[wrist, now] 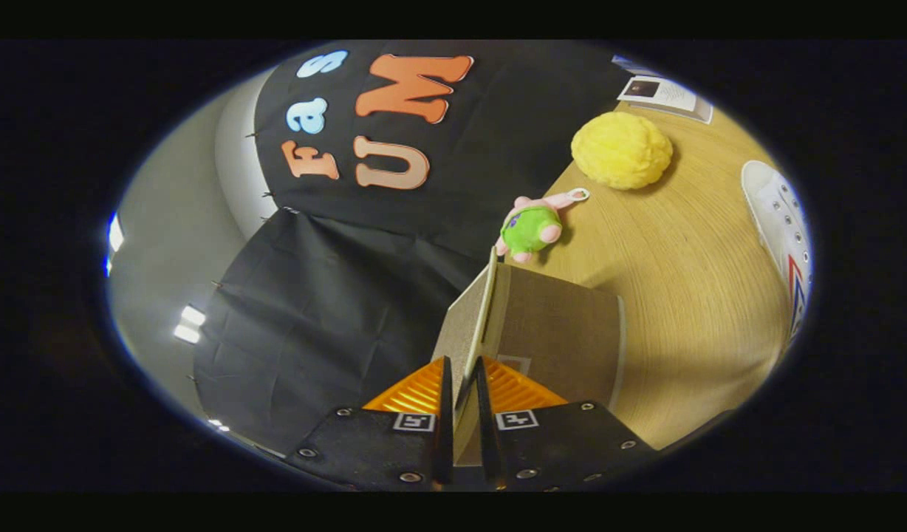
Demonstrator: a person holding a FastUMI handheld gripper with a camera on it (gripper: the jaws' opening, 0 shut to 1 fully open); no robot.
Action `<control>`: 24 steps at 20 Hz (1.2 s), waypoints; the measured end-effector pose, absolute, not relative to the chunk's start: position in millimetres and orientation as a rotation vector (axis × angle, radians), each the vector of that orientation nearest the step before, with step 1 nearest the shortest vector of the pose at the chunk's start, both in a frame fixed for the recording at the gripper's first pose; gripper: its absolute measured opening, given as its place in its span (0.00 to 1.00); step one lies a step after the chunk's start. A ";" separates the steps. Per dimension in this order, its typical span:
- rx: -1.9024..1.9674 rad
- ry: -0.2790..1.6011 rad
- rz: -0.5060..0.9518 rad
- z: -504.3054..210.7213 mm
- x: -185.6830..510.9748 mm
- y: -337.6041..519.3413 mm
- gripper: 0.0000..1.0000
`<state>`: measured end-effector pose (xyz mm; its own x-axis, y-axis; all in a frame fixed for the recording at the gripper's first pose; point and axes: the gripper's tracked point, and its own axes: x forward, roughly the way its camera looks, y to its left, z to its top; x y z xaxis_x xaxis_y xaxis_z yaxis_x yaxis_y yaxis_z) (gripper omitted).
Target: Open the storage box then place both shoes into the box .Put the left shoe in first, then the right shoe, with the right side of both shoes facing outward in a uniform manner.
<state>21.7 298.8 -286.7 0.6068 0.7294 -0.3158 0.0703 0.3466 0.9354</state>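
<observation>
Two fingers of the gripper (pixel 462 380) nearly together, pinching the thin edge of the beige fabric-covered lid (pixel 474 318), both sides pressed against it. Lid raised and tilted above the brown fabric storage box (pixel 564 332) just ahead of the fingers on the light wooden bench (pixel 682 295). Beyond the box, a small green-and-pink plush toy (pixel 533 227) and a fluffy yellow ball (pixel 620 150). Off to the side, well apart, one white lace-up sneaker (pixel 782 222).

Nothing I can read. Printed sheet (pixel 666 92) at far end of tabletop (pixel 690 295): lines too small, perhaps text. Square coded markers (pixel 516 420) on my claw (pixel 463 384): no legible characters.
</observation>
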 end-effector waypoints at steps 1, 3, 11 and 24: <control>1.163 0.843 0.513 -280.5 21.9 302.8 0.10; 1.148 0.822 0.527 -260.6 25.5 308.8 0.09; 1.018 0.734 0.554 -173.1 62.7 382.7 0.10; 0.926 0.770 0.612 -180.2 73.6 560.8 0.18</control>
<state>73.6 560.8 -180.2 0.5853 0.7478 -0.3134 -0.1367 0.4721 0.8709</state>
